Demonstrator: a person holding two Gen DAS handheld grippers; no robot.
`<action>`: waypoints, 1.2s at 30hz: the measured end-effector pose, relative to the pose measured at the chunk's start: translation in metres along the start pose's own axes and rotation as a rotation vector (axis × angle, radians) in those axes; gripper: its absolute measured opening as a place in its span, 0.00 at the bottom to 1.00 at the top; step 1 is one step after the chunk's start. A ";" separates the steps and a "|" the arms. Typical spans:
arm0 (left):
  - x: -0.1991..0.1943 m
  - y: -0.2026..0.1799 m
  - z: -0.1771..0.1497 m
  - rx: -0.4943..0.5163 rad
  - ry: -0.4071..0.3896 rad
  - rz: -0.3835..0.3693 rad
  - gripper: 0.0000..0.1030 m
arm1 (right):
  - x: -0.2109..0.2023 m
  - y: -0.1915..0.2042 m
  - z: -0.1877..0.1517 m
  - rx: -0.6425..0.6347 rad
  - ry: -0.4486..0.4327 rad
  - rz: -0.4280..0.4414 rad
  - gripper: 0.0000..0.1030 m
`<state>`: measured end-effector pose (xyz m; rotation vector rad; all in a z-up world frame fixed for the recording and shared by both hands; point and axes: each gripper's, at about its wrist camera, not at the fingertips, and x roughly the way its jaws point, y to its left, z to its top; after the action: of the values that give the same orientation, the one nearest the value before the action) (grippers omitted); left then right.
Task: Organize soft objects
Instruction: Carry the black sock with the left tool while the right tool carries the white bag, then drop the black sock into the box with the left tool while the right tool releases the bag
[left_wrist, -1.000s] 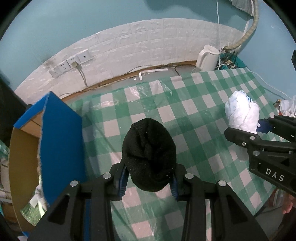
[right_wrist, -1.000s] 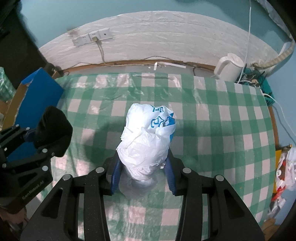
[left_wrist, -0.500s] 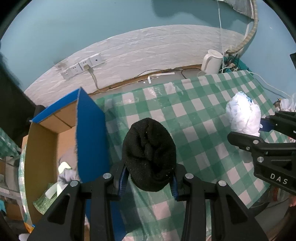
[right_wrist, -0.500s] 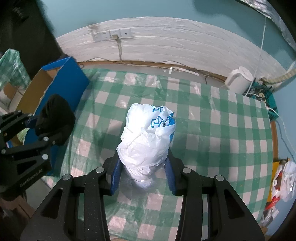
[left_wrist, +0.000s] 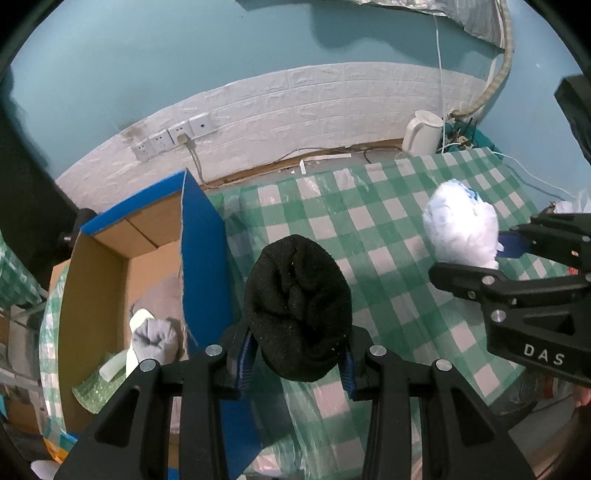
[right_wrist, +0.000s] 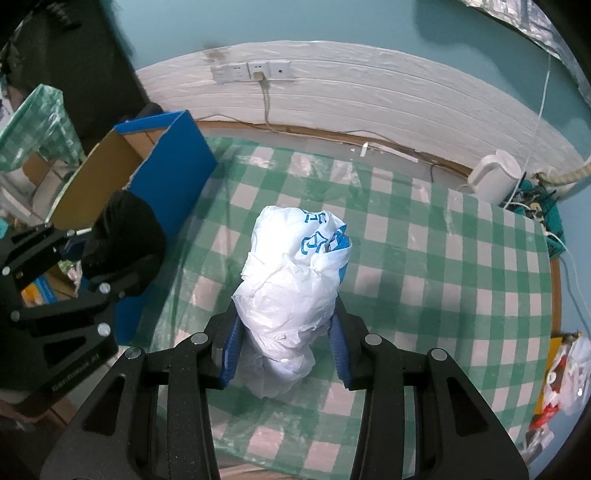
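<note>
My left gripper (left_wrist: 295, 363) is shut on a rolled black knit hat (left_wrist: 297, 310), held in the air above the left edge of the checked table, beside the blue cardboard box (left_wrist: 201, 258). My right gripper (right_wrist: 286, 352) is shut on a bunched white plastic bag with blue print (right_wrist: 295, 280), held above the table. The bag also shows in the left wrist view (left_wrist: 461, 230), and the hat in the right wrist view (right_wrist: 123, 236). The box holds a grey sock (left_wrist: 153, 338) and other soft things.
A green and white checked tablecloth (right_wrist: 461, 266) covers the table. A white kettle (right_wrist: 495, 177) and tangled cables stand at the far right corner. Wall sockets (right_wrist: 251, 70) are on the white brick strip behind. A plastic bag (right_wrist: 569, 373) hangs off the right side.
Both grippers have risen and swung left with their loads. The open box, seen edge-on before, now shows its inside in the left wrist view and lies closer in the right wrist view.
</note>
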<state>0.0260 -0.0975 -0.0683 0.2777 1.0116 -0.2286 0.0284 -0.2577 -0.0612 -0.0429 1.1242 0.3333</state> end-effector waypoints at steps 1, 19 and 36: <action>-0.001 0.001 -0.002 -0.002 0.003 -0.003 0.37 | 0.000 0.003 0.000 -0.006 0.000 0.001 0.40; -0.031 0.056 -0.021 -0.098 -0.024 0.012 0.37 | -0.009 0.054 0.017 -0.077 -0.019 0.041 0.40; -0.049 0.125 -0.036 -0.211 -0.066 0.044 0.37 | -0.006 0.126 0.052 -0.153 -0.031 0.072 0.40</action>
<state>0.0112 0.0349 -0.0296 0.1001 0.9542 -0.0893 0.0359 -0.1286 -0.0162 -0.1328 1.0699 0.4823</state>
